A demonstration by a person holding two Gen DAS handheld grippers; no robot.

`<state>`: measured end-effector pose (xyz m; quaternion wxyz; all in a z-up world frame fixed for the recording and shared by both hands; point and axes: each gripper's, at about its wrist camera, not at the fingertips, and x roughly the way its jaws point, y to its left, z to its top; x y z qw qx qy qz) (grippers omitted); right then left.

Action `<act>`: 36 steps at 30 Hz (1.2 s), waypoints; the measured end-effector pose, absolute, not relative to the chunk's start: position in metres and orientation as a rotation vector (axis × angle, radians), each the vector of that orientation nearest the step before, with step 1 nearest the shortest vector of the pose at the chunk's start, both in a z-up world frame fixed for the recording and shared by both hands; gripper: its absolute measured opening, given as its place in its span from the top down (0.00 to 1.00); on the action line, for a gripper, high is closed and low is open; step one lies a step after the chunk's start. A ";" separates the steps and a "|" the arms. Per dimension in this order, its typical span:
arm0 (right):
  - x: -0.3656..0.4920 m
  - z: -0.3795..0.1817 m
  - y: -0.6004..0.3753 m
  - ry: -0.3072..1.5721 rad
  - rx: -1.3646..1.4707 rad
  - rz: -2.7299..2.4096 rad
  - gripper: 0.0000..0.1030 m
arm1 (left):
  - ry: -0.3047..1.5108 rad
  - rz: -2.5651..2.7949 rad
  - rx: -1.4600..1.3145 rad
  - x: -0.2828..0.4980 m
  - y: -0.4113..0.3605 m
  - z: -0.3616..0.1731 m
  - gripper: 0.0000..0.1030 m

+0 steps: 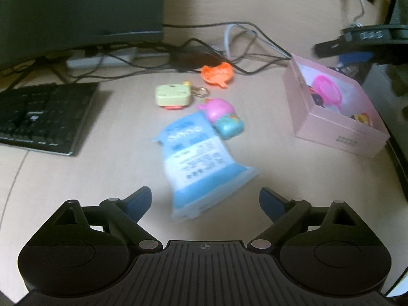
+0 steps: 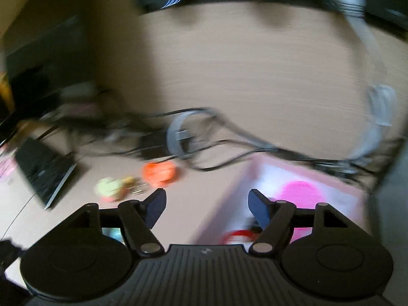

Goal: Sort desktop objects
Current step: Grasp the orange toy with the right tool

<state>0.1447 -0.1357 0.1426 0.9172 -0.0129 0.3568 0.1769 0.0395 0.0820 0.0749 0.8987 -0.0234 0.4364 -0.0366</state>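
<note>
My left gripper (image 1: 205, 199) stands open low over the desk. The near end of a blue and white packet (image 1: 201, 160) lies between its blue pads (image 1: 139, 202), untouched. Beyond the packet are a pink toy on a teal base (image 1: 221, 117), a pale yellow keychain block (image 1: 173, 95) and an orange toy (image 1: 216, 75). A pink box (image 1: 339, 137) at the right holds a bright pink item (image 1: 327, 89) and small toys. My right gripper (image 2: 207, 199) is open and empty above the pink box's left wall (image 2: 224, 204). The right wrist view is blurred.
A black keyboard (image 1: 43, 117) lies at the left in front of a dark monitor (image 1: 76, 12). Tangled black and white cables (image 1: 229, 46) and a power strip (image 1: 102, 60) run along the back. A white cable (image 2: 377, 117) loops at the right.
</note>
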 end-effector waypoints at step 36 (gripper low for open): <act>0.079 0.081 -0.073 0.831 -0.212 0.384 0.42 | 0.858 -0.126 -0.051 0.058 0.095 0.075 0.03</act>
